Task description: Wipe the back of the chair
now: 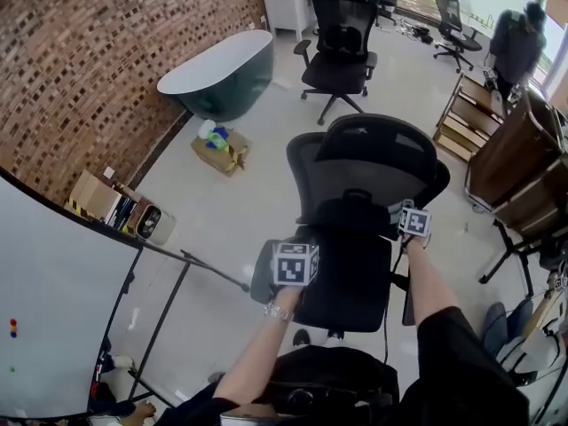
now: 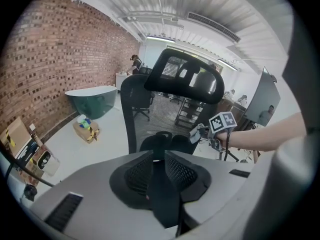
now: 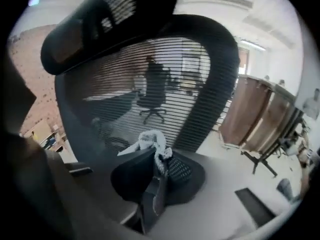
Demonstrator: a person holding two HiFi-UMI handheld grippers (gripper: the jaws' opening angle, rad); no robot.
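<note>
A black mesh office chair (image 1: 373, 167) stands just in front of me, its back towards me and its headrest (image 1: 377, 140) on top. My right gripper (image 1: 410, 213) is shut on a whitish cloth (image 3: 149, 141), which it holds against the lower right of the mesh back (image 3: 150, 74). The left gripper view shows that cloth (image 2: 199, 132) beside the chair's edge. My left gripper (image 1: 293, 248) hangs behind the chair's lower left, near the seat and apart from the mesh. Its jaws (image 2: 156, 156) are shut with nothing between them.
Another black office chair (image 1: 342, 47) and a green bathtub (image 1: 222, 74) stand farther off. A cardboard box (image 1: 220, 149) lies by the brick wall. At my left is a whiteboard on a stand (image 1: 53, 300), at the right wooden shelving (image 1: 515, 149) and a person (image 1: 516, 43).
</note>
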